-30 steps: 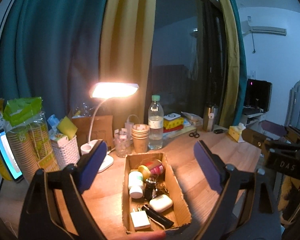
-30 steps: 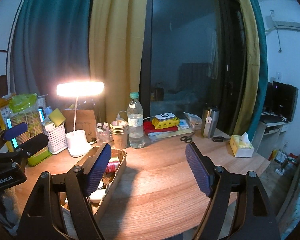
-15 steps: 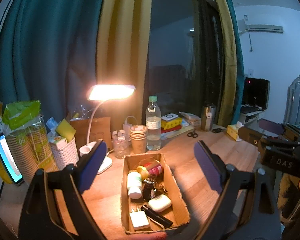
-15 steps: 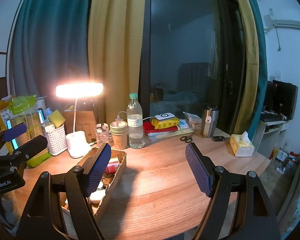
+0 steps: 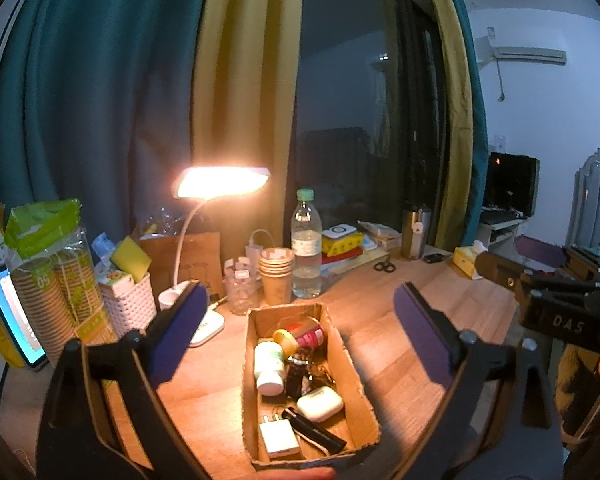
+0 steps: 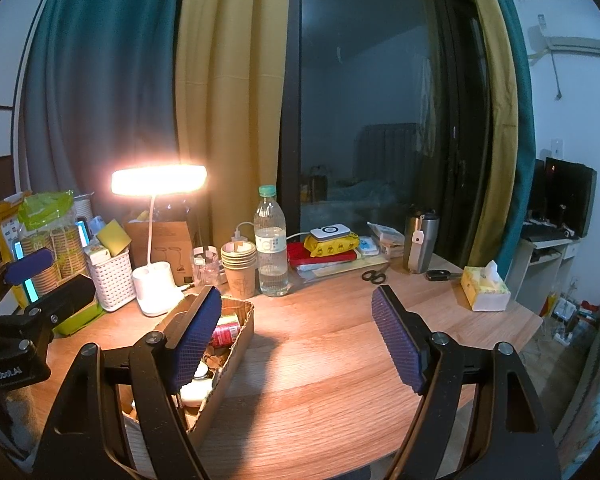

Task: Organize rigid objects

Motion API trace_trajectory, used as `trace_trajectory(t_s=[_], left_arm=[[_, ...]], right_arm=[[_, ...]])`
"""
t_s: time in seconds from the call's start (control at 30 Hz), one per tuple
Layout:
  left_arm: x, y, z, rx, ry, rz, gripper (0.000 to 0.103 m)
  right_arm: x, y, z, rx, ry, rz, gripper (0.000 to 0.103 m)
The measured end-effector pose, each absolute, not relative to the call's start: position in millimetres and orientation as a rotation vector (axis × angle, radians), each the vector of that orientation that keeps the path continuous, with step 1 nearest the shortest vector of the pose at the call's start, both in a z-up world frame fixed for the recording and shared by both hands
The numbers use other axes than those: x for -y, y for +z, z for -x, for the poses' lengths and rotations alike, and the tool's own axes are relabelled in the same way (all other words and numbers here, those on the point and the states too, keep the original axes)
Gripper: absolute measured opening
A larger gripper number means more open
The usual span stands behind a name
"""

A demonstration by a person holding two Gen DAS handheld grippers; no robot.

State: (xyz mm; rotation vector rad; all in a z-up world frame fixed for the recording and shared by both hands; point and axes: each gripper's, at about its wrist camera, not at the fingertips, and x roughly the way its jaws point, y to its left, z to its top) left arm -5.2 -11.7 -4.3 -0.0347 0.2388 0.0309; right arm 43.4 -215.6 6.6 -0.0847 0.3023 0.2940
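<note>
An open cardboard box (image 5: 356, 364) lies on the wooden desk. It holds a white bottle (image 5: 269, 364), a red can (image 5: 306, 332), a dark bottle (image 5: 296, 376), a white earbud case (image 5: 320, 403), a white charger (image 5: 279, 438) and a black stick (image 5: 316, 430). My left gripper (image 5: 298, 292) hovers above the box's near end; its jaws are opening, with nothing held between them. My right gripper (image 6: 296, 296) stands open over bare desk to the right of the box (image 6: 236, 356), with nothing held in it.
Along the back stand a lit desk lamp (image 6: 159, 180), a white basket (image 6: 110, 276), stacked paper cups (image 6: 239, 264), a water bottle (image 6: 271, 240) and a steel flask (image 6: 420, 244). Scissors (image 6: 374, 276) and a tissue box (image 6: 485, 288) lie toward the desk's right edge.
The left gripper's fingers have spread slightly wider. Both hands and everything in the box have stayed where they were.
</note>
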Motion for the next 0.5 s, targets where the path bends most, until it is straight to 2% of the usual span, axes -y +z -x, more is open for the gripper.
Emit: trace_trajectory(t_s=[0.17,0.5], left_arm=[[9.9,-5.6,3.8,-0.244,0.028,0.032,0.097],[9.2,-6.4,4.0,-0.244,0.035,0.029,0.100]], right_arm=[[215.6,6.5,-43.6,-0.303,0.295,0.084,0.089],[211.5,6.4,-42.8,-0.306,0.292,0.081,0.090]])
